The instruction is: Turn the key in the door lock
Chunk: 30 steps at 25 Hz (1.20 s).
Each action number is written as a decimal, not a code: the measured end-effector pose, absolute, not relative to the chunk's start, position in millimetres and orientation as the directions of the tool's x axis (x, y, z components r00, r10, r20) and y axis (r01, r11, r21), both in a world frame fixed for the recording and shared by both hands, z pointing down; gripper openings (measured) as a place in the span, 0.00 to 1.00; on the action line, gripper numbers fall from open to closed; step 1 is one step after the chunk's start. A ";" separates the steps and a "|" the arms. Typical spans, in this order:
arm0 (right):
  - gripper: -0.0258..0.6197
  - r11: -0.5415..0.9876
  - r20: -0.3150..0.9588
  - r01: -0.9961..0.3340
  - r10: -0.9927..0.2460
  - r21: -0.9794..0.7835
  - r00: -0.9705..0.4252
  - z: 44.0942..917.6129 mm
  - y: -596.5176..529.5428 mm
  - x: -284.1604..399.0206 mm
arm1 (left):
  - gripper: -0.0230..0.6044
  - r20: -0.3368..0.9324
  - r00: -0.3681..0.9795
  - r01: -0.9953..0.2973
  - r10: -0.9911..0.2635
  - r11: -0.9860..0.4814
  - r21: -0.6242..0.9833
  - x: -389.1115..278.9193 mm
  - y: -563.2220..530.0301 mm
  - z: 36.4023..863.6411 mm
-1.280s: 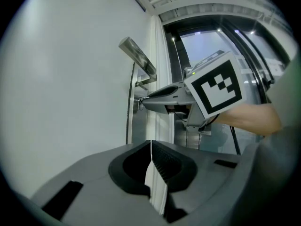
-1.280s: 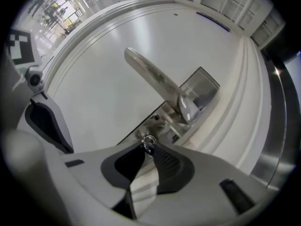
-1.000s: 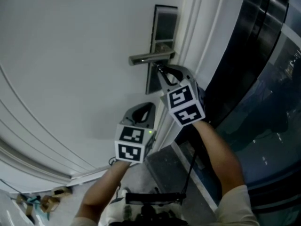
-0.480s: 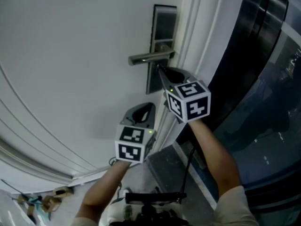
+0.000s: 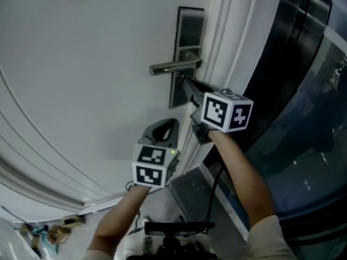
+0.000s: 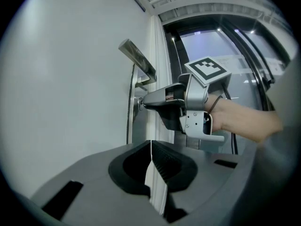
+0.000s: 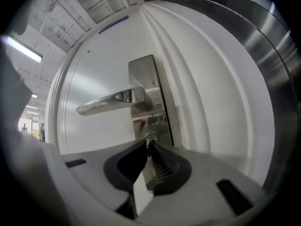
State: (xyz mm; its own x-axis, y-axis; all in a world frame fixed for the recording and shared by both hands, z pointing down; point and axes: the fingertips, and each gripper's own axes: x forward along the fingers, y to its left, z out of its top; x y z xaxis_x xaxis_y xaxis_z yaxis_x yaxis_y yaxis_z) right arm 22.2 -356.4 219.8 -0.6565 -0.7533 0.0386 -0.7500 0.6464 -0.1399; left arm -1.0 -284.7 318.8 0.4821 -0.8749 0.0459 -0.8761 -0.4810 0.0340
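Small silvery metal key [image 7: 150, 140] sits in brushed-steel lock plate [image 5: 188, 31] on white door [image 5: 81, 64], at 6 o'clock below long metal lever handle [image 5: 172, 66]; right gripper [image 5: 184, 82] level at plate, jaws just been closing, now clenched on key head; left gripper [image 6: 151, 145] at 7 o'clock from right gripper, near door; jaws pressed together, nothing between; well apart from lock plate.

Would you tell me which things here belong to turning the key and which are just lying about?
Job: key; lock plate; door; right gripper, jaws just been closing, now on the key.
Not in use: handle; left gripper, shut, empty; floor clutter.
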 end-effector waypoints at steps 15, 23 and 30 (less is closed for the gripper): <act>0.09 0.612 -0.085 -0.541 -0.704 -0.576 -0.706 219.3 -359.3 26.4 | 0.06 0.045 0.477 -0.879 -0.878 -0.475 0.040 -4.3 -283.3 319.0; 0.10 0.537 -0.158 -0.341 -0.680 -0.771 -0.716 222.9 -360.1 29.1 | 0.07 0.045 0.475 -0.880 -0.879 -0.473 0.041 -5.1 -282.6 319.4; 0.11 0.481 -0.262 -0.133 -0.666 -0.867 -0.698 224.1 -359.2 29.4 | 0.06 0.042 0.475 -0.880 -0.879 -0.473 0.043 -5.8 -281.1 319.8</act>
